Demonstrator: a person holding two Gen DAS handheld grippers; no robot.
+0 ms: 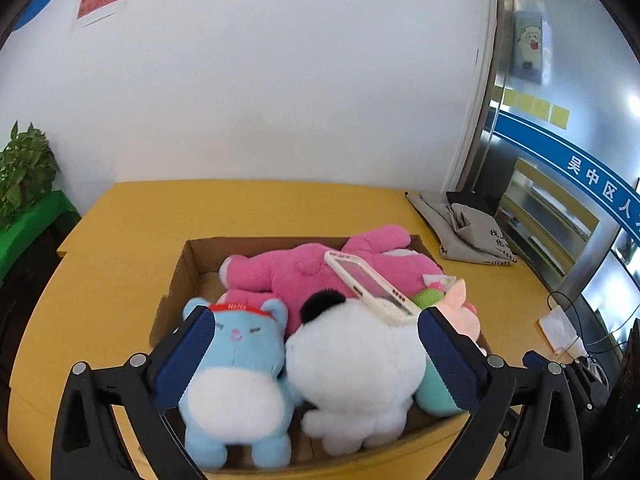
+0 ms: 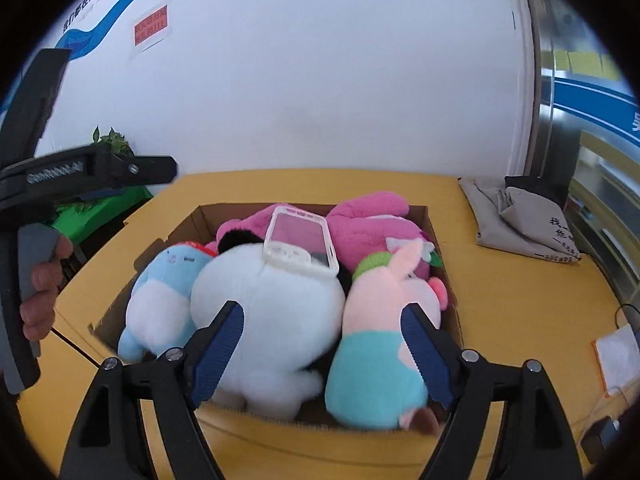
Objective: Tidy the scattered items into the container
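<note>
A shallow cardboard box (image 1: 188, 264) (image 2: 188, 224) on the yellow table holds several plush toys: a blue cat (image 1: 236, 368) (image 2: 156, 300), a white round plush (image 1: 352, 364) (image 2: 264, 312), a big pink one (image 1: 304, 272) (image 2: 372, 224) and a pink-and-teal pig (image 2: 380, 340) (image 1: 464, 312). A white phone-like toy (image 1: 372, 288) (image 2: 300, 240) lies on top of them. My left gripper (image 1: 316, 356) is open and empty just above the blue and white toys. My right gripper (image 2: 322, 352) is open and empty over the box's near side.
A grey cloth bag (image 1: 468, 228) (image 2: 524, 216) lies on the table at the right. A white pad with cables (image 1: 560, 328) (image 2: 616, 356) sits near the right edge. A potted plant (image 1: 24, 168) stands at the left. The left hand-held gripper (image 2: 92, 172) shows in the right wrist view.
</note>
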